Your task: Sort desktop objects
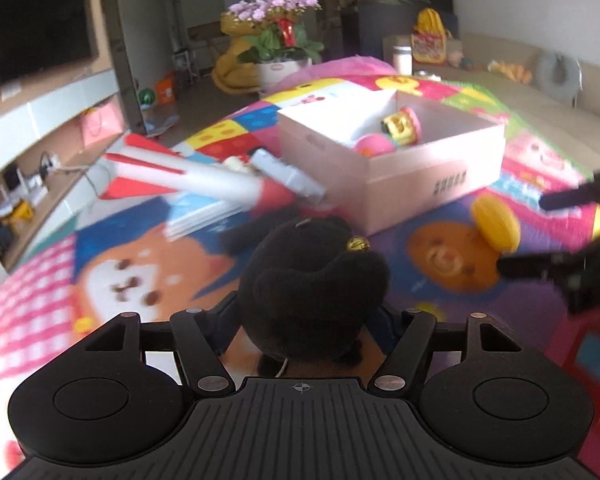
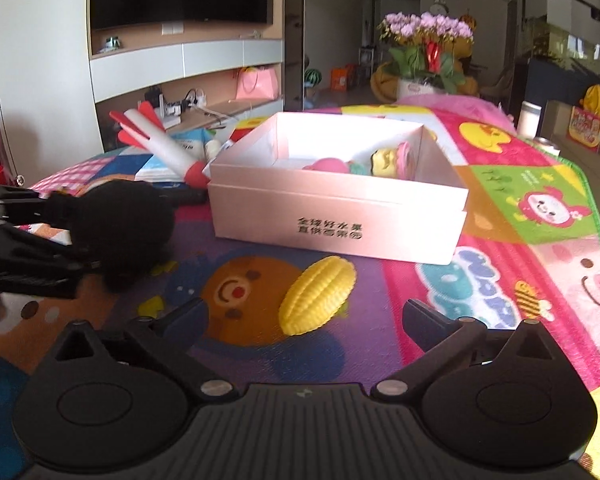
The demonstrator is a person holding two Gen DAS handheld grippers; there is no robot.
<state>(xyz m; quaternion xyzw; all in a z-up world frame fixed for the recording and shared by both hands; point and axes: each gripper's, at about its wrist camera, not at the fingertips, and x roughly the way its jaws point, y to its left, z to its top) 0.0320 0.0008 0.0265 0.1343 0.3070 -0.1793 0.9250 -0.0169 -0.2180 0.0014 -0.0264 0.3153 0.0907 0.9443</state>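
Observation:
A black plush toy [image 1: 312,280] with a small gold bell sits between the fingers of my left gripper [image 1: 306,312], filling the gap and hiding the pads. In the right wrist view the left gripper [image 2: 76,234] clamps that plush [image 2: 128,228] from both sides, low over the mat. My right gripper [image 2: 304,312] stands wide open just short of a yellow ribbed corn toy [image 2: 318,294], not touching it. From the left, the corn toy [image 1: 496,222] lies next to the right gripper [image 1: 522,234]. Behind it stands a pink cardboard box [image 2: 340,216] holding a pink ball and a yellow-pink toy.
A white toy rocket [image 1: 188,176] with red fins and nose lies left of the box [image 1: 432,176], over a book and small items. Everything rests on a colourful cartoon play mat [image 2: 500,208]. A TV wall, shelves and a flower pot stand beyond.

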